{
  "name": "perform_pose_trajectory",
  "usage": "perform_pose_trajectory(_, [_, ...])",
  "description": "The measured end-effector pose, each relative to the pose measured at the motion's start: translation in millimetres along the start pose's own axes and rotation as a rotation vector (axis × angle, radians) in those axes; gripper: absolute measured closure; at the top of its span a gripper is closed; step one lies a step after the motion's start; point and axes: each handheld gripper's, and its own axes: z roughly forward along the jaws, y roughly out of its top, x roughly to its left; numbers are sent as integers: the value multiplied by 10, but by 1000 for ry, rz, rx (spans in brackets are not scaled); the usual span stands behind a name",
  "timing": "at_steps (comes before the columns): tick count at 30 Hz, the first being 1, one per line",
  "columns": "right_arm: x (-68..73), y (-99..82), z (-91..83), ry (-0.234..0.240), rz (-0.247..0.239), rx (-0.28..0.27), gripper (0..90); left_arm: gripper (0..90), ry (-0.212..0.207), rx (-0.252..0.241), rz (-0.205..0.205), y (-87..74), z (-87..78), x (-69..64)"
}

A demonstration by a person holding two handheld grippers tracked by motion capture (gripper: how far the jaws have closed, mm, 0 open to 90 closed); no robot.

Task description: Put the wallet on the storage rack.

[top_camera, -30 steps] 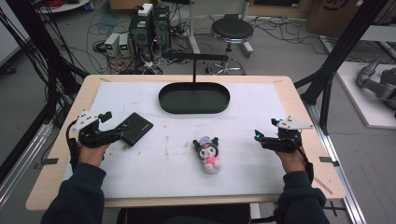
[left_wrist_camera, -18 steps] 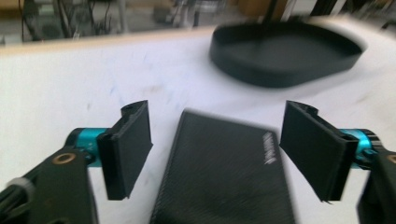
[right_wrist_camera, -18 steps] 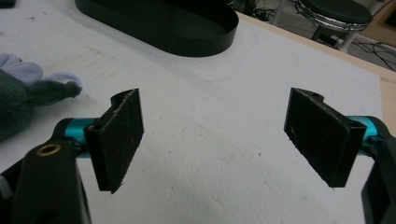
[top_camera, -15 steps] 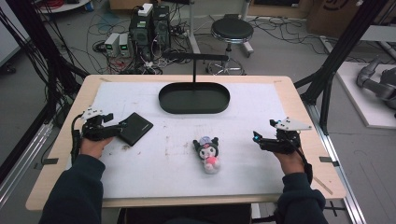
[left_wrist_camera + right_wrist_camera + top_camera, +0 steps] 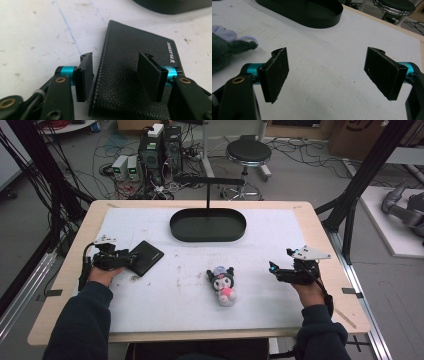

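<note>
A black leather wallet (image 5: 146,256) lies flat on the white mat at the left. My left gripper (image 5: 129,258) is low at its near edge. In the left gripper view the wallet (image 5: 140,45) lies under and between the jaws: one pad (image 5: 83,72) stands beside its stitched edge, the other pad (image 5: 148,75) over its top face. The jaws have just been closing and stand half apart, with no pad clearly pressing. A small plush toy (image 5: 223,281) with a dark head and pink body lies mid-table. My right gripper (image 5: 272,267) rests open to its right, with bare mat between its fingers (image 5: 327,52).
A black oval tray (image 5: 208,238) with an upright pole and crossbar sits at the back centre; its wall (image 5: 312,21) shows ahead of the right gripper. The plush's ear (image 5: 222,47) lies left of the right jaws. A stool (image 5: 248,153) and computers stand on the floor beyond.
My left hand has moved right and down onto the wallet's near edge, and its jaws have narrowed. The right hand, plush and tray are unmoved.
</note>
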Motion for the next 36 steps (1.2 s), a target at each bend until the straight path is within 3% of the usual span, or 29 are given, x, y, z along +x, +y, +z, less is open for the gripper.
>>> perform_pose_trajectory(2, [2,3,5,2,-2,0,202,483,-38,9,-42,1,6,46])
perform_pose_trajectory(8, [3,1,12,2,-2,5,203,542,-34,11,-55,-5,-7,38])
perform_pose_trajectory(12, [1,-2,10,1,-1,8,203,669,-16,-1,-25,8,-76,30])
perform_pose_trajectory(16, [-5,-12,16,-2,3,10,202,747,-50,-32,-3,8,-150,16])
perform_pose_trajectory(17, [-5,-11,16,-2,3,10,202,814,-50,-32,-3,8,-150,16])
perform_pose_trajectory(20, [-4,-11,16,0,2,10,202,831,-84,-89,9,36,-221,-19])
perform_pose_trajectory(22, [-4,-12,16,-2,0,11,203,840,-92,-101,8,39,-234,-24])
perform_pose_trajectory(25, [-5,-13,17,-1,-1,12,202,848,-117,-132,-17,44,-274,-19])
perform_pose_trajectory(27, [-4,-13,18,-2,1,12,202,853,-107,-184,-25,63,-334,-18])
perform_pose_trajectory(28, [-3,-13,18,-2,1,12,202,855,-107,-184,-25,63,-334,-18])
perform_pose_trajectory(29, [-3,-13,18,-1,4,13,203,858,-94,-239,-26,79,-401,-22])
perform_pose_trajectory(30, [-3,-13,18,-1,4,13,203,860,-94,-239,-26,79,-401,-22])
perform_pose_trajectory(33, [-4,-17,27,0,8,17,203,862,-54,-312,9,116,-541,-40])
perform_pose_trajectory(36, [-3,-17,30,0,6,17,202,863,-52,-343,17,132,-594,-51])
